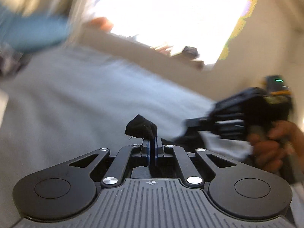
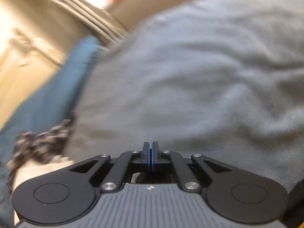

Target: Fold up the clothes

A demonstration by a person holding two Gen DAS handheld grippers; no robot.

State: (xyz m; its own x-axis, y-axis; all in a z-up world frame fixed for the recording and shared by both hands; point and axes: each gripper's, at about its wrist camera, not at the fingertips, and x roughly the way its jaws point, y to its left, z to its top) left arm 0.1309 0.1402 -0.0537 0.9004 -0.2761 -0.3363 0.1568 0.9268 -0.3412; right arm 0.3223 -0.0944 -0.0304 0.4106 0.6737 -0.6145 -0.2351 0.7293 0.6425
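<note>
Black cloth [image 1: 141, 126]: a small bunched corner sticks out just past the tips of the left gripper [image 1: 152, 142], pinched between the jaws. Probably a corner grab so the piece can be lifted and squared for the fold. How much more of it hangs below, can't tell; more dark fabric shows just right of the tips.

Landmark = grey sheet [image 1: 85, 95], wrinkled, covering the surface. Black cloth sits right over its near edge, touching or just above it; blur hides which.

Left gripper: clenched on that corner, pointing slightly down across the grey sheet.

Right gripper [image 2: 150, 146]: jaws pressed together, and its own view shows nothing between the pads. Tips aim down at the grey sheet, close over it. In the left view it comes in from the right, beside the black cloth, a hand [image 1: 269, 144] wrapped round its handle. It may have missed its grab; judgement only.

Left of the grey sheet: teal fabric [image 2: 47, 98] and a dark-and-white patterned piece [image 2: 38, 142], likely waiting their turn.

Both views are motion-smeared.
</note>
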